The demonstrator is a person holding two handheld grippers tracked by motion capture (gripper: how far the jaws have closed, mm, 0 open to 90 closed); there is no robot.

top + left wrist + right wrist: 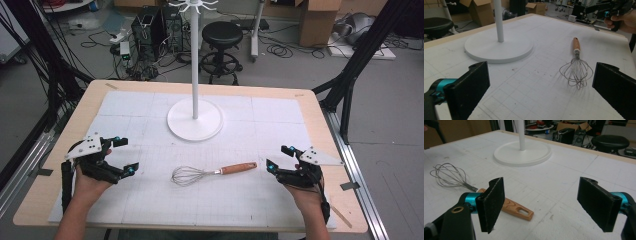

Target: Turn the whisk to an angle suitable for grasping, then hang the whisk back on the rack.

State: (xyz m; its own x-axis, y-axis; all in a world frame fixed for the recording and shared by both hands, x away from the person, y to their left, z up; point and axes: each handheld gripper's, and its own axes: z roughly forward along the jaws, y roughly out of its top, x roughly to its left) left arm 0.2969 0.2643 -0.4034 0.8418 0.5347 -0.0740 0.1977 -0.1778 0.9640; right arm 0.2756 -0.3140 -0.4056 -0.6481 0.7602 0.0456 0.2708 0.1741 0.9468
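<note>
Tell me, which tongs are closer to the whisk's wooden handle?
The right tongs. The whisk points its wooden handle toward them, while the left tongs face only its wire end.

Grey floor [390, 100], black stool [222, 35], cardboard boxes [320, 20], cables [285, 50].

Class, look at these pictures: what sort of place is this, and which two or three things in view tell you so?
Most likely a robotics lab or workshop, not a kitchen. A gridded white mat covers the table, computer towers with loose cables stand on the floor behind, and cardboard boxes are stacked nearby. The whisk looks like a test object.
</note>
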